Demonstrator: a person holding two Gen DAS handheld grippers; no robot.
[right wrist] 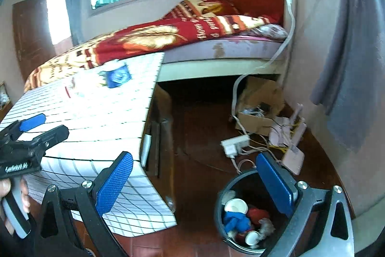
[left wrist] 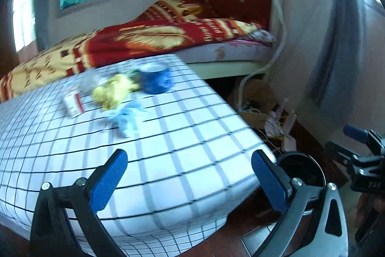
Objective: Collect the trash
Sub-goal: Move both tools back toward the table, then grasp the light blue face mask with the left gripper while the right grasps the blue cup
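From the left wrist, the left gripper (left wrist: 190,175) was seen spread wide and empty above the white grid-checked tablecloth (left wrist: 168,131), where crumpled yellow paper (left wrist: 113,92), pale blue wrappers (left wrist: 127,117) and a blue paper cup (left wrist: 156,78) lay blurred. From the right wrist, the right gripper (right wrist: 195,182) was seen wide open, empty, above the black round trash bin (right wrist: 243,211) holding discarded scraps.

Red-and-gold blanket (right wrist: 154,37) covers the bed (right wrist: 216,64); cardboard box (right wrist: 258,112), perhaps holding cables, sits beside it.

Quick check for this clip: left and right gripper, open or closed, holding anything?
Left gripper: open, empty, over the checked table.
Right gripper: open, empty, above the trash bin.
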